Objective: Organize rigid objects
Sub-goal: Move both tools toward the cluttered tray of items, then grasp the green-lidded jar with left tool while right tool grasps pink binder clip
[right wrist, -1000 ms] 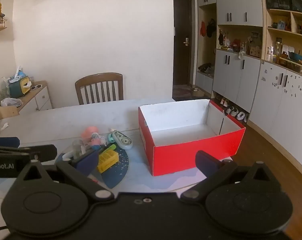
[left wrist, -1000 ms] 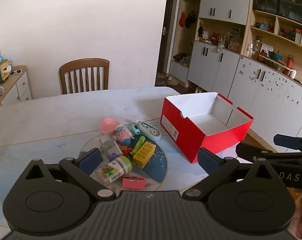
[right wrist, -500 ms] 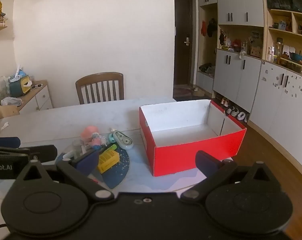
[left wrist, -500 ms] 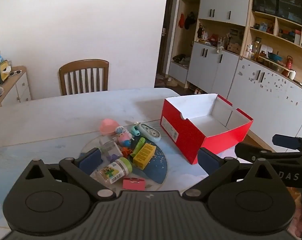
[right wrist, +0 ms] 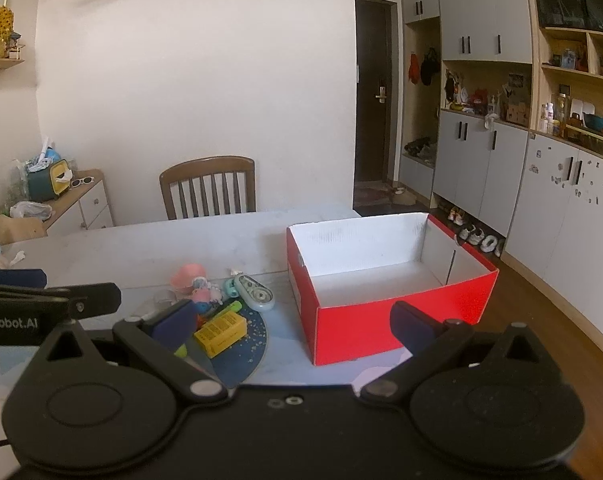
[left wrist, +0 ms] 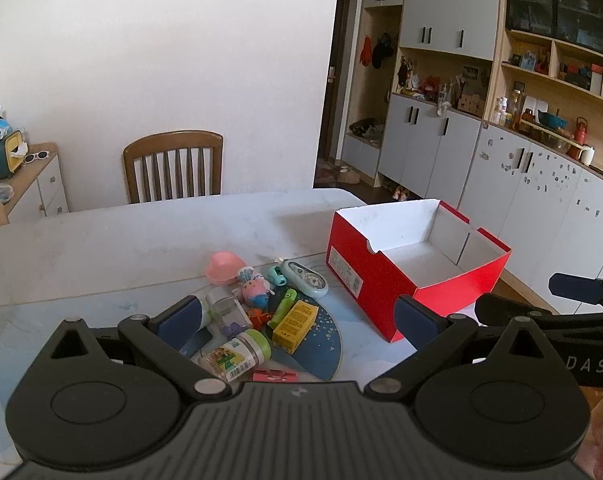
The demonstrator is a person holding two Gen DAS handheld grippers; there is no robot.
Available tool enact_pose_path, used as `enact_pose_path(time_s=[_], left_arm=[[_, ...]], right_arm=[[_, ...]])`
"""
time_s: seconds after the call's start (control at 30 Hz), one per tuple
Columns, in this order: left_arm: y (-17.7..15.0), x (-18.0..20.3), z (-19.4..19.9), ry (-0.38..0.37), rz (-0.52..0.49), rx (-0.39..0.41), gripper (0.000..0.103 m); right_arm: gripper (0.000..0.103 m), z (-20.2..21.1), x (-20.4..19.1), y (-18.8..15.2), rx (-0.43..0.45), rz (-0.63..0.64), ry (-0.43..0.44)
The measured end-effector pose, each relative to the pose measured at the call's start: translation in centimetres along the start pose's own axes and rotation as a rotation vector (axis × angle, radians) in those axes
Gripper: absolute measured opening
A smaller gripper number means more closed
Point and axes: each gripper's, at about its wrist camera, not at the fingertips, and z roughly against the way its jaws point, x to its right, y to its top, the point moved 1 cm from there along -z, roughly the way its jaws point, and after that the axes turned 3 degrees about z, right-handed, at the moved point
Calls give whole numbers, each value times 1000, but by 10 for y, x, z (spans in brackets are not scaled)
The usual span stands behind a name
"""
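Note:
An open red box [left wrist: 417, 272] with a white, empty inside stands on the table's right part; it also shows in the right wrist view [right wrist: 385, 280]. Left of it, a pile of small objects lies on a round blue mat [left wrist: 321, 340]: a yellow box [left wrist: 295, 320], a green-lidded jar [left wrist: 237, 356], a pink cup [left wrist: 223, 267], a pig toy [left wrist: 255, 290], a tape dispenser [left wrist: 304, 283], a clear jar [left wrist: 229, 312]. My left gripper [left wrist: 297, 320] is open and empty, above the pile's near side. My right gripper [right wrist: 293, 324] is open and empty, before the box.
A wooden chair [left wrist: 173, 166] stands at the table's far side. A low cabinet [left wrist: 25, 184] with clutter is at the left wall. Grey cupboards and shelves [left wrist: 501, 152] line the right wall. The marble table [left wrist: 141, 232] extends beyond the pile.
Both grippers have drawn back slightly, so the pile and box sit a little farther and lower in view. Both stay open and empty.

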Motion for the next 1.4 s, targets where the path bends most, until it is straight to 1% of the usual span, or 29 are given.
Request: enact_pose_path(time_s=[0.37, 0.77, 0.97, 1.13, 1.27, 1.4], left_arm=[[2, 5, 2, 0, -5, 24, 103], [3, -3, -1, -17, 33, 6, 103], [3, -10, -7, -2, 48, -8, 103], [2, -16, -18, 32, 45, -15, 103], [1, -30, -33, 36, 64, -29, 103], [-2, -46, -55, 41, 101, -59, 103]], right_arm=[[103, 2, 0, 0, 5, -2, -6], [103, 0, -1, 1, -4, -8, 4], [102, -7, -6, 3, -18, -5, 27], [102, -19, -14, 4, -26, 31, 71], [102, -34, -22, 0, -49, 85, 132], [102, -54, -32, -6, -94, 151, 204]])
